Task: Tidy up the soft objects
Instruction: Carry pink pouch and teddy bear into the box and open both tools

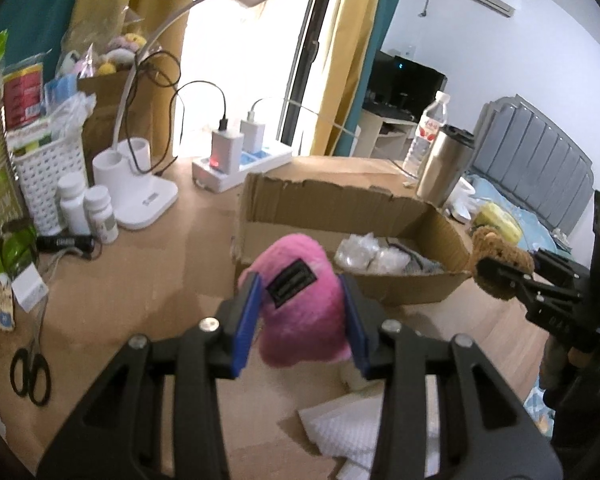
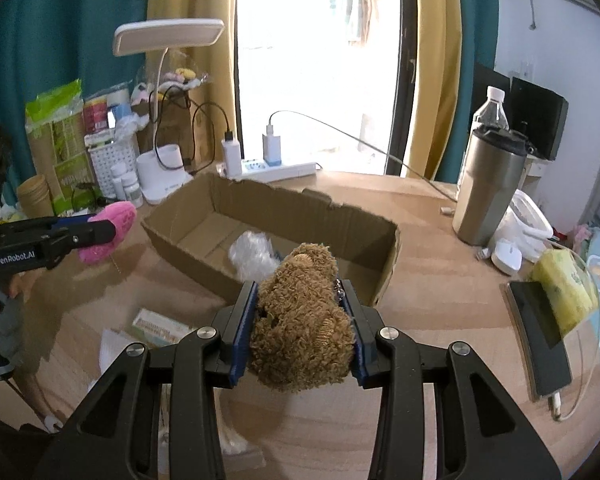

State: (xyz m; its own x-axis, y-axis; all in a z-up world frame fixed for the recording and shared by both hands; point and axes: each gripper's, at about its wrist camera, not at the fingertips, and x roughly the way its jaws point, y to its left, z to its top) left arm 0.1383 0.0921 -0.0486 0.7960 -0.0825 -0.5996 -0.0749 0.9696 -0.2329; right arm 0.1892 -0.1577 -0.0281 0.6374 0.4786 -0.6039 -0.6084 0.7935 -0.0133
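Note:
My left gripper [image 1: 300, 316] is shut on a pink plush toy [image 1: 300, 304] and holds it above the wooden table, just in front of the open cardboard box [image 1: 340, 204]. The pink plush toy also shows in the right wrist view [image 2: 110, 232], left of the cardboard box [image 2: 300, 208]. My right gripper [image 2: 300, 320] is shut on a brown curly plush bear [image 2: 300, 320], near the box's front right corner. The bear also shows in the left wrist view [image 1: 500, 264]. Clear plastic wrapping [image 2: 252, 254] lies inside the box.
A white desk lamp [image 1: 140, 184], power strip with chargers [image 1: 240, 160], white basket [image 1: 44, 176], pill bottles [image 1: 88, 212] and scissors [image 1: 30, 372] stand at the left. A steel tumbler [image 2: 488, 188], water bottle [image 2: 492, 108], phone [image 2: 540, 336] and yellow pack [image 2: 560, 292] are at the right.

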